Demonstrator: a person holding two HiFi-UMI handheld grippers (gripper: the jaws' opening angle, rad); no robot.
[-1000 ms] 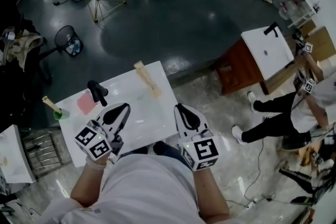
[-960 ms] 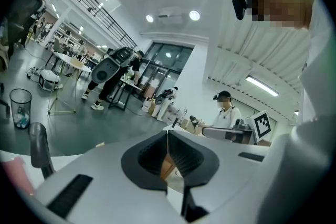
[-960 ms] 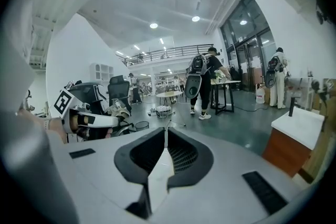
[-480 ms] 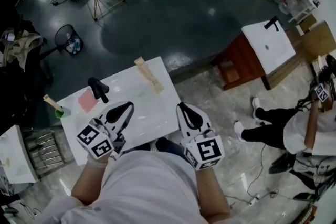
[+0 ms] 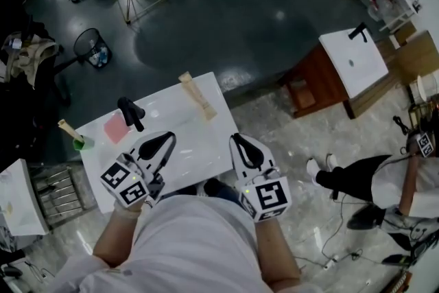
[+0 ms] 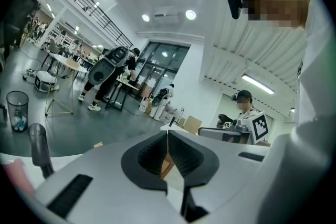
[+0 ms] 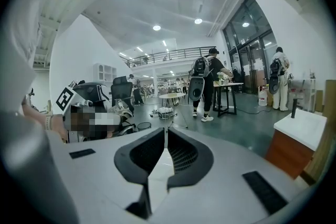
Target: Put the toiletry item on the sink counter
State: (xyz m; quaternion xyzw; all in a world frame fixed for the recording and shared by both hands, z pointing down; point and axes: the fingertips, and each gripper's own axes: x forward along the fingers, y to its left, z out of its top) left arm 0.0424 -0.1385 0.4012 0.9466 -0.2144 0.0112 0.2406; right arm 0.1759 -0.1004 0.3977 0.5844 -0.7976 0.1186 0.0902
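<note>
In the head view both tools were low in the frame, in front of the person's white shirt. The left gripper [image 5: 167,139] was over the near part of the white sink counter [image 5: 195,137], and the right gripper [image 5: 237,140] was at the counter's lower right edge. In the left gripper view the two dark jaws of the left gripper [image 6: 168,132] met at their tips, with nothing between them. The right gripper [image 7: 167,128] had its jaws closed in the same way and carried nothing.

A long beige item [image 5: 197,97] lay on the counter near its upper right corner, well apart from both grippers. I cannot tell what kind of toiletry it was. A black faucet [image 5: 130,113] stood at the upper left part of the counter, with a flat pink piece [image 5: 115,127] just beside it on the left. A green cup [image 5: 79,143] with a pale stick in it was at the counter's left edge.

At the upper right of the frame stood a second white sink unit [image 5: 353,62] on a brown cabinet. A mesh waste basket [image 5: 91,49] was on the dark floor at the upper left.
</note>
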